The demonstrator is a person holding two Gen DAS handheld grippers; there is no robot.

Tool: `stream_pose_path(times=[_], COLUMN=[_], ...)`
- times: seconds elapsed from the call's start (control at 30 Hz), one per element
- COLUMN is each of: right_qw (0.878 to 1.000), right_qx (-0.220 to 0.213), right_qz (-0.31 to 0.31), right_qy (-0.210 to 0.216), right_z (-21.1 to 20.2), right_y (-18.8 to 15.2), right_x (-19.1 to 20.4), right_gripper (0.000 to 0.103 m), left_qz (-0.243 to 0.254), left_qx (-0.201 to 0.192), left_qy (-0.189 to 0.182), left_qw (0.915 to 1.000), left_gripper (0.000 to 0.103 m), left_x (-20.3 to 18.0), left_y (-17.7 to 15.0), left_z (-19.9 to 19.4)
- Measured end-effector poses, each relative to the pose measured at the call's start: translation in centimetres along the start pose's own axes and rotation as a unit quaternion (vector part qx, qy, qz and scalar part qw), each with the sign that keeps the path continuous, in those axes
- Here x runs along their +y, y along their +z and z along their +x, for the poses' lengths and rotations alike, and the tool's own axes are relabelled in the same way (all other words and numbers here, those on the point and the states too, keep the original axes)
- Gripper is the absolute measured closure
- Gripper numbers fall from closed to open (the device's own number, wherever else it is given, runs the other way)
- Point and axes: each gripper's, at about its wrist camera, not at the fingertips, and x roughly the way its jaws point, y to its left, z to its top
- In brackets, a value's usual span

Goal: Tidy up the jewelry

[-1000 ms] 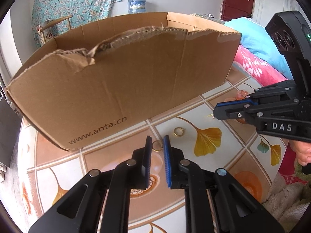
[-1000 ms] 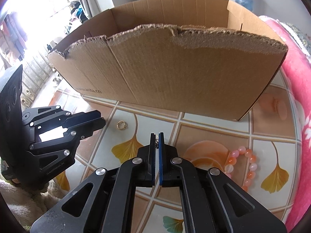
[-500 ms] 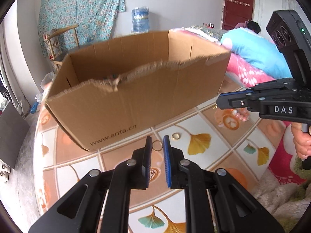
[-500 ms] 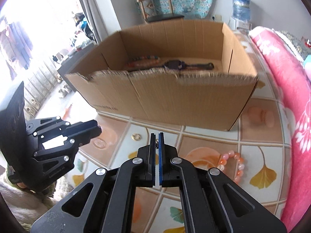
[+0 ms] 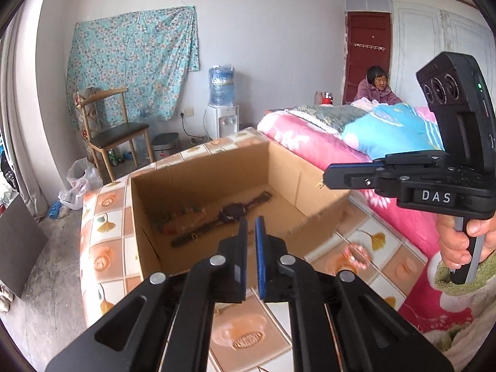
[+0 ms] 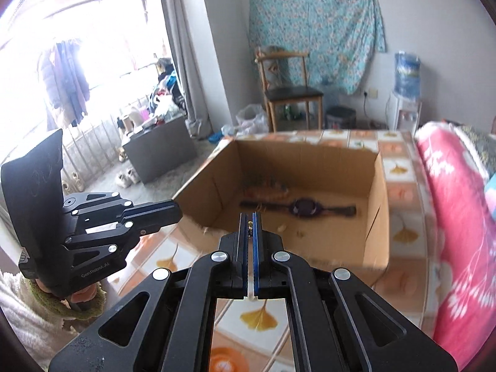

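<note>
An open cardboard box [image 5: 201, 186] [image 6: 378, 217] stands on the tile-patterned table [image 5: 105, 226]. Inside it lie a dark-strapped watch [image 5: 232, 212] [image 6: 305, 207] and a colourful beaded bracelet [image 5: 183, 220] [image 6: 266, 186]. My left gripper [image 5: 251, 221] [image 6: 176, 214] hovers above the box's near wall, and its jaws are closing to a thin gap with nothing visible between them. My right gripper [image 6: 250, 217] [image 5: 325, 178] hangs over the box's near edge, shut on a small gold piece [image 6: 249, 224] [image 5: 319, 183]. A blurred pink bead bracelet [image 5: 356, 254] lies on the table right of the box.
A pink quilted bed [image 5: 310, 142] [image 6: 449, 217] runs along the table's right side, and a person [image 5: 375, 90] sits beyond it. A wooden chair [image 5: 114, 130], a water dispenser [image 5: 221, 114] and a bin stand by the far wall. A hand [image 5: 458, 241] grips the right handle.
Both grippers have risen from table level to above the box, so its inside now shows. The left jaws have narrowed, and the gold ring seen at their tips is gone from view.
</note>
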Motion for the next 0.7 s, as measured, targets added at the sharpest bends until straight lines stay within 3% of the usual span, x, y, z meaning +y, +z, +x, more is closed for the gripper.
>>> stream_pose_path(times=[0.2,0.47,0.57,0.7], right_qw=[1.0,0.999,0.997,0.993], right_qx=[-0.008,0.028,0.056,0.096], right_qz=[0.011,0.032,0.045,0.067], right_qy=[0.008,0.031,0.037,0.031], right_z=[0.4,1.4,2.5,4.3], right_y=[0.5,-1.8,-3.5,-6.0], right_x=[-0.8,-0.6,-0.3,-0.3], right_gripper=[0.103,0.103,0.103,0.102], left_qz=[-0.031,-0.088,-0.107,-0.108], left_qx=[0.023,0.089,0.124,0.161], left_qy=[-0.019,-0.001,0.008,0.019], left_qw=[0.9991,0.9922,0.9865,0.9809], left_gripper=[0.098,0.095,0.092,0.078], left_x=[1.4,3.0,3.2,3.3], left_y=[-0.8,-6.1,-8.5,-10.2], left_z=[0.0,0.3,2.0,5.3])
